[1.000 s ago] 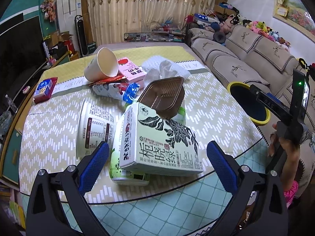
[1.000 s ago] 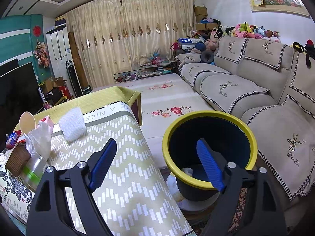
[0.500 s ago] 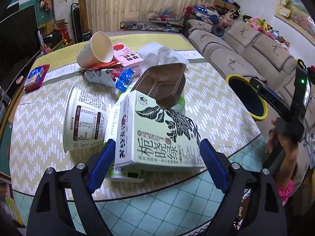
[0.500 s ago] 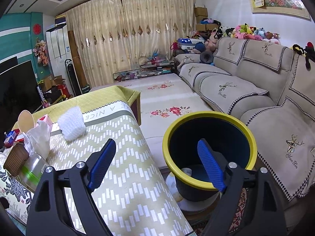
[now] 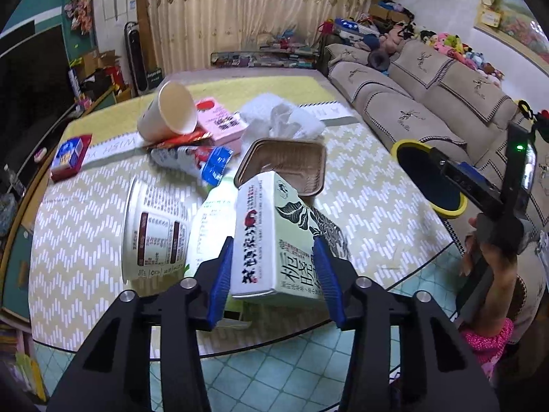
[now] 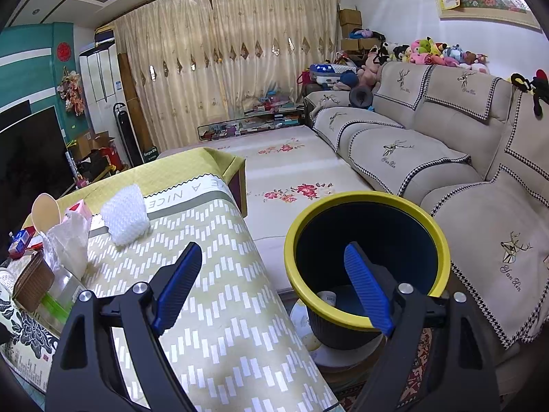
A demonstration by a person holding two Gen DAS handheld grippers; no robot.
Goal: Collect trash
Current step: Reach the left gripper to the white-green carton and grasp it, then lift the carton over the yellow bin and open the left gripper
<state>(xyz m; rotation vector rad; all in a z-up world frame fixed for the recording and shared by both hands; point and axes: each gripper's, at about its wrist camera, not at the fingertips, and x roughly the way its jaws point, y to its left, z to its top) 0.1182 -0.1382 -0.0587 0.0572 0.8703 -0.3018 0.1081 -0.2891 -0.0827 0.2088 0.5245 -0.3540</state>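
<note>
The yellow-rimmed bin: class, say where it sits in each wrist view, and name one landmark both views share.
Left wrist view: the yellow-rimmed bin is at the right, past the table's edge, partly hidden by the other handheld device.
Right wrist view: the bin is at lower centre-right, between table and sofa, behind the right gripper.
Shared landmark: the paper cup on the table.

beige sofa (image 6: 405,151) with plush toys (image 6: 435,53); cream curtains (image 6: 240,61) behind.

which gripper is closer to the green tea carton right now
Left. The left gripper has the green tea carton between its closing pads at the table's near edge. The right gripper hangs open and empty off to the side, by the yellow-rimmed bin.
</note>
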